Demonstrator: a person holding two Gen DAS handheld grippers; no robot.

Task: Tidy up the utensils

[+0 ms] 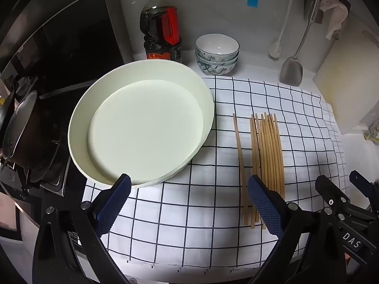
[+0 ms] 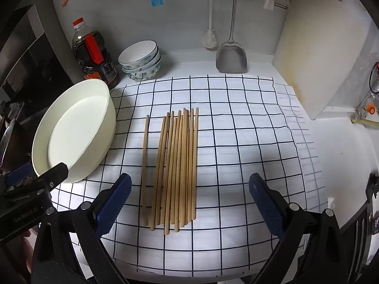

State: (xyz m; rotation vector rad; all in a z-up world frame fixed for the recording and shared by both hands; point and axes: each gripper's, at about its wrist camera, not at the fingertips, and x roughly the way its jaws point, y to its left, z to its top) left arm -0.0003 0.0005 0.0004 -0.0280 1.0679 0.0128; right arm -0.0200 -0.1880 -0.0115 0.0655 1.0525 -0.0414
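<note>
From the left wrist, the left claw (image 1: pixel 188 197) is spread wide and holds nothing. It hangs over the checked cloth (image 1: pixel 189 213) on the table, between the big white bowl (image 1: pixel 142 127) and the chopsticks (image 1: pixel 265 163).

From the right wrist, the right claw (image 2: pixel 189 197) is spread wide too, empty. The chopsticks (image 2: pixel 175 165) lie side by side on the cloth (image 2: pixel 236 165), right of the bowl (image 2: pixel 73 127).

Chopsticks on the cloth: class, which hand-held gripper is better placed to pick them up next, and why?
Right. The right hand-held gripper is open with the chopsticks between its fingers. The left hand-held gripper faces bare cloth by the basin.
</note>
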